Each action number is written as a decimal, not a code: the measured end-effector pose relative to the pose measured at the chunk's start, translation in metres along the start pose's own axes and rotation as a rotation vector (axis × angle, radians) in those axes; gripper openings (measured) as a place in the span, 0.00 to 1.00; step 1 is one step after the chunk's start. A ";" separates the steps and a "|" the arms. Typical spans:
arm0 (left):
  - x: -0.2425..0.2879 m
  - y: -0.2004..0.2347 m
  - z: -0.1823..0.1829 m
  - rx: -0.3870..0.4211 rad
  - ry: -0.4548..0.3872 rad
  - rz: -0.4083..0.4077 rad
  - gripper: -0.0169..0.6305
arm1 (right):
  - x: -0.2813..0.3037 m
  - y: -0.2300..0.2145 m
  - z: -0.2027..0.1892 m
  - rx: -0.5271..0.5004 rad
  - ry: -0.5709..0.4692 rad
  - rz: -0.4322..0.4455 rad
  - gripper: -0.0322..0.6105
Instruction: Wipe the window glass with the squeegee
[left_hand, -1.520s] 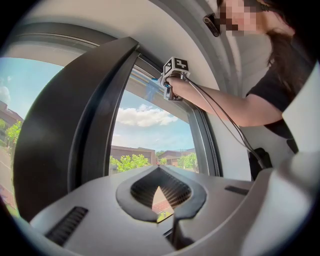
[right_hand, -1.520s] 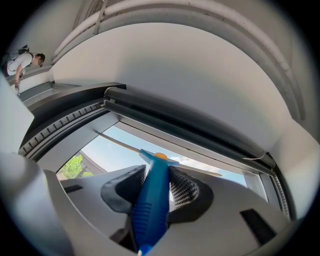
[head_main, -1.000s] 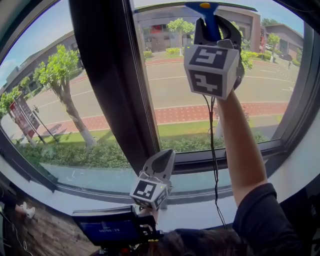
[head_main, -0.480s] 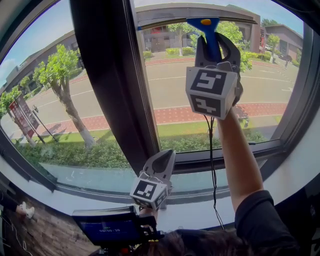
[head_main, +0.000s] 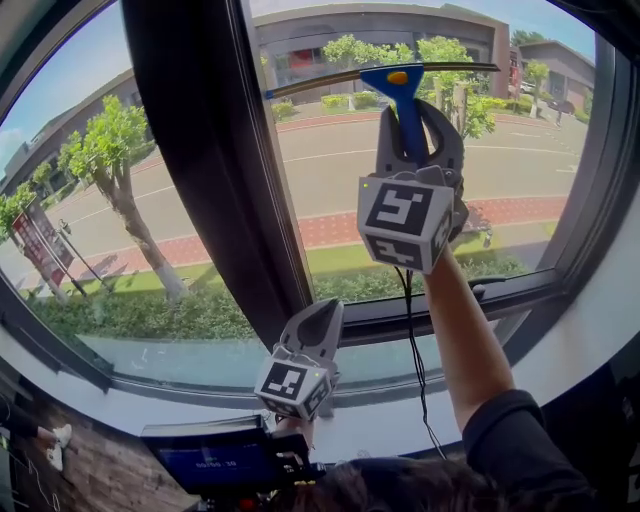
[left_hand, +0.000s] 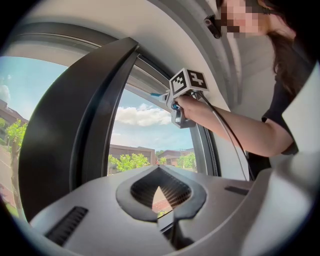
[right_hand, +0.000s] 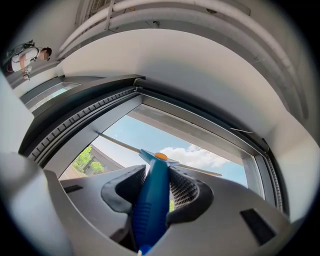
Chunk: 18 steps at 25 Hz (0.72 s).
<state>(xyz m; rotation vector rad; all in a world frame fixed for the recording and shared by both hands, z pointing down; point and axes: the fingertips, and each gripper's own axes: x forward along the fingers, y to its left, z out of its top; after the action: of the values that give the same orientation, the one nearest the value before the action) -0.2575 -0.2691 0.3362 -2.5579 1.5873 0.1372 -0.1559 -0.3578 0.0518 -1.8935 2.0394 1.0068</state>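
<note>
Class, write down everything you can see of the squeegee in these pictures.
The squeegee has a blue handle, plastic by its look, an orange spot at the head and a long thin blade set crosswise. The right gripper is shut on the handle, holding it upright, blade uppermost, high before the right window pane. Contact with the glass cannot be told.

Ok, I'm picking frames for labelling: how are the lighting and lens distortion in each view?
Head view: bright daylight, sharp, the window frame bowed by the wide lens. Left gripper view: the frame backlit and dark, corners black. Right gripper view: round black border, the squeegee handle looming large near the lens.
</note>
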 end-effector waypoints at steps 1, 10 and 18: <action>0.000 -0.001 -0.001 -0.002 0.001 -0.004 0.03 | -0.003 0.001 -0.004 -0.004 0.006 0.000 0.27; -0.002 -0.001 0.003 0.001 0.013 -0.003 0.03 | -0.029 0.015 -0.035 -0.026 0.049 0.019 0.27; -0.002 -0.008 -0.011 0.008 0.022 -0.007 0.03 | -0.058 0.025 -0.075 -0.023 0.079 0.021 0.27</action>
<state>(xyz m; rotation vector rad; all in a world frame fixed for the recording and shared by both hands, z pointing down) -0.2506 -0.2656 0.3474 -2.5679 1.5828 0.1027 -0.1465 -0.3550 0.1491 -1.9571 2.1038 0.9798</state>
